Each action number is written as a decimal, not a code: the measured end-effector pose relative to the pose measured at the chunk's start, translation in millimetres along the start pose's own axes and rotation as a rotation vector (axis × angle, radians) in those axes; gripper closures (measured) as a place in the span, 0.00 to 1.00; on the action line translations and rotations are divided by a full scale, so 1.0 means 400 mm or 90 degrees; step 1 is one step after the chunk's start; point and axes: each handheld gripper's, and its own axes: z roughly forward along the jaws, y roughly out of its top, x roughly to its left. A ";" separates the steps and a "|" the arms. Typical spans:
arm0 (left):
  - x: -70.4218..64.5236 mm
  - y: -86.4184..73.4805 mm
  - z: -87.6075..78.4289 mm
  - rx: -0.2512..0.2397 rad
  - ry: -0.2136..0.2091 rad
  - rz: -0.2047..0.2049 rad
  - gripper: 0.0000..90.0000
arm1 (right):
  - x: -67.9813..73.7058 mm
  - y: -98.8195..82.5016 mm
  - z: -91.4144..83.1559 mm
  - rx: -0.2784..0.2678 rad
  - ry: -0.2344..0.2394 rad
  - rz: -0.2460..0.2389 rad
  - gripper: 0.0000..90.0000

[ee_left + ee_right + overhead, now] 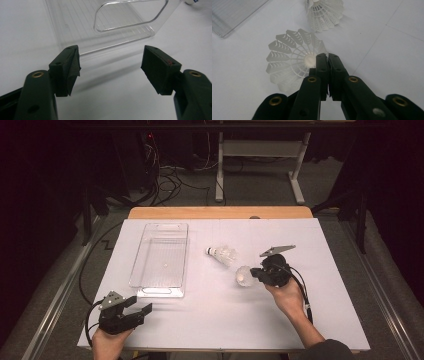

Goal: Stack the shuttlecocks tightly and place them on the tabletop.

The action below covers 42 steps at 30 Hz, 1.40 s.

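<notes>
Shuttlecock [292,62]: white plastic lattice skirt, rim pinched by right gripper [328,56], jaws nearly together.
Left gripper [111,66]: jaws wide apart, empty.
Tray [161,260]: clear, ribbed, left.

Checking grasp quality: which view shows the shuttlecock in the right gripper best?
Right gripper view: the shuttlecock fills the frame, skirt rim pinched in the right gripper. High view shows it small and partly hidden.

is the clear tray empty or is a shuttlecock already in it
Empty. The clear tray holds no shuttlecock: one shuttlecock lies on the table beside it, the other shuttlecock is at the right claw.
</notes>
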 end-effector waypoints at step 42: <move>0.000 0.000 0.001 -0.001 -0.002 -0.001 0.35 | -0.083 -0.048 0.035 0.017 -0.047 0.063 0.86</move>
